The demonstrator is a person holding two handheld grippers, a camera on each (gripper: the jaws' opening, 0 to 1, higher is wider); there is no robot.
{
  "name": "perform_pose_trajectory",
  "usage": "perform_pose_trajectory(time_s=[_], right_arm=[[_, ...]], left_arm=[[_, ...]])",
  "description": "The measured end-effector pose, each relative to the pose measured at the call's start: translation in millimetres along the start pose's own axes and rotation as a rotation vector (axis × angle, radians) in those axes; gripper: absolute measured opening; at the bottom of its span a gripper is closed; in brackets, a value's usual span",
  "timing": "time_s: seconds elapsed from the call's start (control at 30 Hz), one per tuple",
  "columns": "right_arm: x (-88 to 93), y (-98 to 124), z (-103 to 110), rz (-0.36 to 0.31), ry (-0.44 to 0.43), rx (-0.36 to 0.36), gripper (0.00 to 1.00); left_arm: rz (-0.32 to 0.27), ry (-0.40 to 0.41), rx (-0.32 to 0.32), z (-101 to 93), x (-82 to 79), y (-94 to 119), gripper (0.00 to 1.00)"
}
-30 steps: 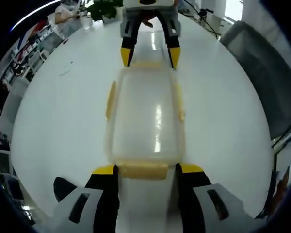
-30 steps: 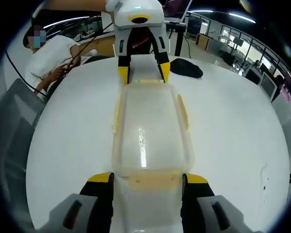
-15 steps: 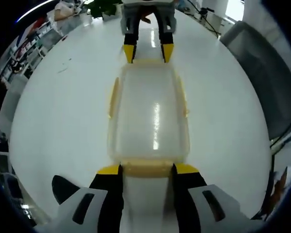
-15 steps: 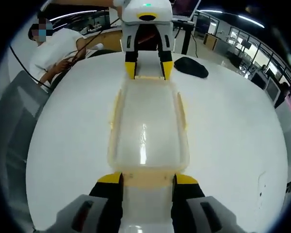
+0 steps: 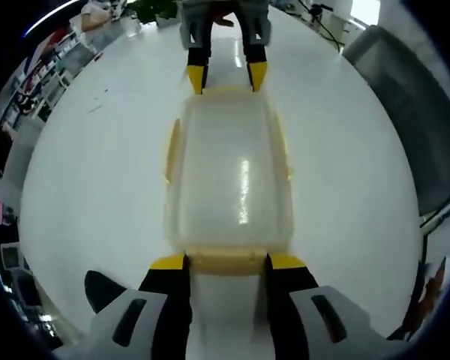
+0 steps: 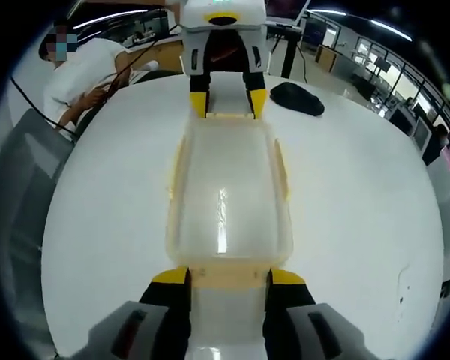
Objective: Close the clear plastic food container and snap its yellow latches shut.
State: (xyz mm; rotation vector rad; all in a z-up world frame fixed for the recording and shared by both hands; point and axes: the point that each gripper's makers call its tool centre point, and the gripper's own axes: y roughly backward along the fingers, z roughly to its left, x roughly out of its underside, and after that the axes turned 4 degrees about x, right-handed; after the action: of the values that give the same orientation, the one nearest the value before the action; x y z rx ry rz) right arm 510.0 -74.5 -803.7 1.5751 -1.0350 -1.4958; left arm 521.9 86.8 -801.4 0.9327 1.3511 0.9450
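Observation:
The clear plastic container (image 5: 229, 176) (image 6: 226, 196) lies lid-on along a white table (image 5: 90, 172). Yellow side latches (image 5: 169, 152) (image 6: 281, 171) run along its long edges. My left gripper (image 5: 226, 262) sits at the near short end in the left gripper view, jaws pressed against both ends of the yellow end latch (image 5: 226, 259). At the opposite short end my right gripper (image 6: 228, 276) holds the other end latch (image 6: 229, 274) the same way. Each gripper also appears at the top of the other's view: the right gripper (image 5: 227, 76), the left gripper (image 6: 229, 103).
A black object (image 6: 296, 99) (image 5: 101, 289) lies on the table beside the left gripper. A person in a white shirt (image 6: 79, 75) sits past the table edge. Grey chairs (image 5: 412, 112) (image 6: 15, 187) stand along the table's side. Bare white tabletop flanks the container.
Over the last second both grippers' jaws narrowed from a wide stance onto the end latches. The views shifted slightly; the container stayed put.

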Motion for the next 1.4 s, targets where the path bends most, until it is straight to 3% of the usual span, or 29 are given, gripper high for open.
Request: perform_pose_trajectory(time_s=[0.17,0.3,0.77,1.2,1.4], right_arm=[[0.1,0,-1,-0.008,-0.003,0.0,0.35],[-1.2,5,-1,-0.02,-0.005,0.004,0.35],[-7.3,38,-3,-0.076,-0.005,0.011,0.35],[-0.8,67,-1,-0.076,0.015,0.02,0.35],[11.9,83,-3,-0.068,0.025,0.028,0.35]], left_arm=[[-0.004,0.014,-0.015,2.7,-0.8,0,0.36],[0.032,0.005,-0.028,4.4,-2.7,2,0.36],[0.009,-0.002,-0.045,-1.4,-24.7,31,0.36],[0.004,0.006,-0.045,-9.9,-51.3,47,0.35],[-0.01,0.011,-0.044,-10.8,-73.6,53,0.35]])
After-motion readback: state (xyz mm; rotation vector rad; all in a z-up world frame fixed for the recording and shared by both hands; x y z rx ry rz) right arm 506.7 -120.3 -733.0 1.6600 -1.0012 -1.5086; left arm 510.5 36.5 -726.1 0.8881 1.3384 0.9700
